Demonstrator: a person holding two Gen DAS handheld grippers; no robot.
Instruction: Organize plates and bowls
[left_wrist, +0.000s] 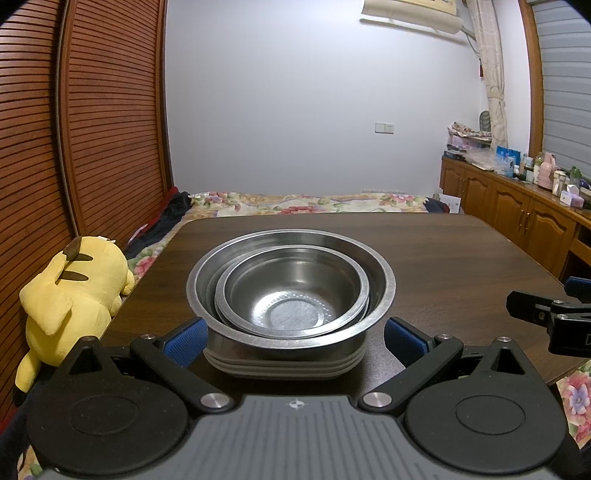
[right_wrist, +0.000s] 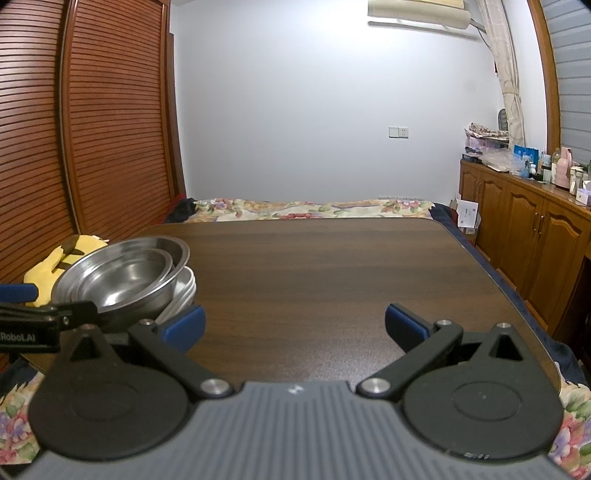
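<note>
The stack stands on the dark wooden worktop (left_wrist: 461, 258), near its left edge. It consists of grey plates (left_wrist: 284, 363) at the bottom, a large steel bowl (left_wrist: 380, 280) on them, and a smaller steel bowl (left_wrist: 291, 291) nested inside. The left hand-held gripper (left_wrist: 293, 334) is spread wide, its blue pads (left_wrist: 184, 338) flanking the stack's near side without visible contact. The right hand-held gripper (right_wrist: 293, 325) is also spread wide, empty, over bare worktop to the right of the stack. A yellow plush toy (left_wrist: 70, 291) lies left of the stack, off the worktop.
</note>
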